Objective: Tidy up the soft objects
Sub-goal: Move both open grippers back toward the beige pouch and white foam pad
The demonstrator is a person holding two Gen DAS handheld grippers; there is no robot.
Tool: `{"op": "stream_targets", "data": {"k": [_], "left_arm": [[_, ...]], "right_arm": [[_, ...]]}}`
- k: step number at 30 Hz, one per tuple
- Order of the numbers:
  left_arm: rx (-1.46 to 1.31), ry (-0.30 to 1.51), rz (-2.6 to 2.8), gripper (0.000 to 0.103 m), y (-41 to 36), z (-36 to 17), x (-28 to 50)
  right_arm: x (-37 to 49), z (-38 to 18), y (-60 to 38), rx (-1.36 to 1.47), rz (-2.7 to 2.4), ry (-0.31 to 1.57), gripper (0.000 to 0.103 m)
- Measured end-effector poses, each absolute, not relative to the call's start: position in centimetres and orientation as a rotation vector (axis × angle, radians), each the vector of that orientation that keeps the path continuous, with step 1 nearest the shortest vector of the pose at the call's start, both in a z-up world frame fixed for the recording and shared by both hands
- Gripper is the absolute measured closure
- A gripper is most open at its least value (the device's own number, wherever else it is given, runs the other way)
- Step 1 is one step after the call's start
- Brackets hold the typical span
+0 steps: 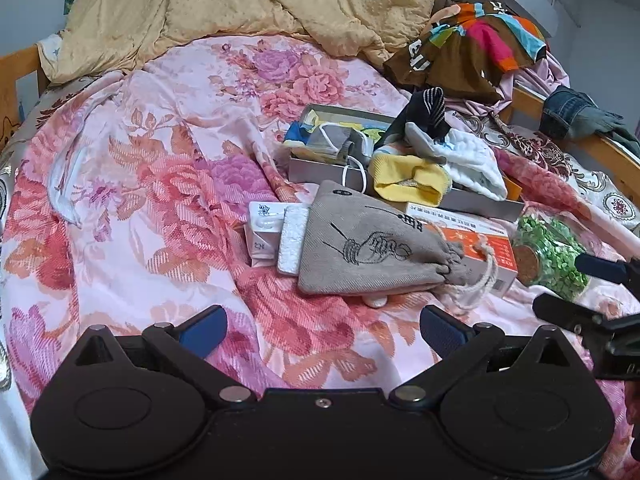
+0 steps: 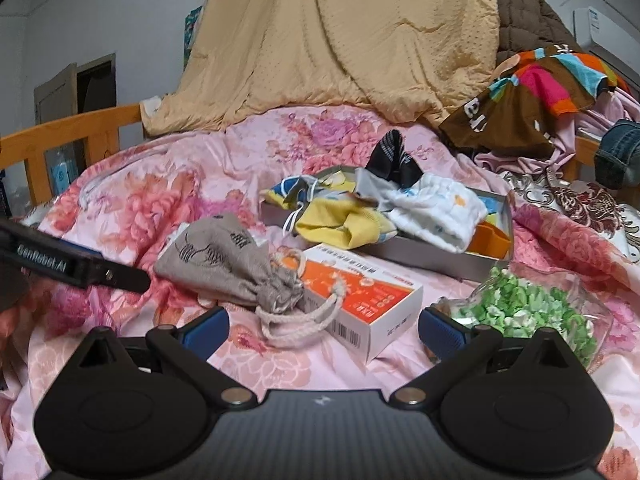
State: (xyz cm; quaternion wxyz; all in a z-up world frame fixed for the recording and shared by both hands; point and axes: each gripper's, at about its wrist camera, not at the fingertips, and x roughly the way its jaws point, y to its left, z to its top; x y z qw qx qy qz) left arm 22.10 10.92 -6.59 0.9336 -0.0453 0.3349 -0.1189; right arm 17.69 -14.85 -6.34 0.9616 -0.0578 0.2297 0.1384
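A grey drawstring pouch [image 1: 360, 240] [image 2: 224, 268] with a black drawing lies on the floral bedsheet, partly over an orange and white box [image 1: 480, 252] [image 2: 360, 300]. Behind it a flat grey tray [image 1: 320, 170] [image 2: 432, 256] holds soft pieces: a yellow cloth [image 1: 408, 180] [image 2: 340, 224], a white padded cloth [image 1: 468, 160] [image 2: 436, 208], a black striped sock [image 1: 430, 110] [image 2: 394, 156] and a face mask [image 1: 340, 140]. My left gripper [image 1: 324, 328] is open and empty, just short of the pouch. My right gripper [image 2: 324, 328] is open and empty, in front of the box.
A clear bag of green pieces [image 1: 552, 256] [image 2: 528, 312] lies right of the box. White cartons [image 1: 272, 236] sit left of the pouch. A tan quilt [image 1: 248, 4] [image 2: 340, 40], a colourful garment [image 1: 472, 48] [image 2: 532, 92] and jeans [image 1: 576, 114] lie at the back. Wooden bed rails [image 2: 72, 136] border the bed.
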Motion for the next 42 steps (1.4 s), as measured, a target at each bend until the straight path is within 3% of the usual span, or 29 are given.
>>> {"op": "stream_targets", "data": {"k": [28, 36, 42], "left_arm": [[-0.259, 0.649, -0.269, 0.001, 12.5, -8.4, 27.4], [-0.379, 0.613, -0.354, 0.001, 13.5, -9.2, 29.3], [-0.484, 0.553, -0.388, 0.004, 15.0, -10.5, 29.7]], "right_arm": [[17.9, -9.5, -11.6, -0.316, 0.360, 0.502, 0.000], [19.0, -9.4, -10.1, -0.429, 0.401, 0.403, 0.001], [21.5, -9.6, -9.2, -0.495, 0.422, 0.382, 0.013]]}}
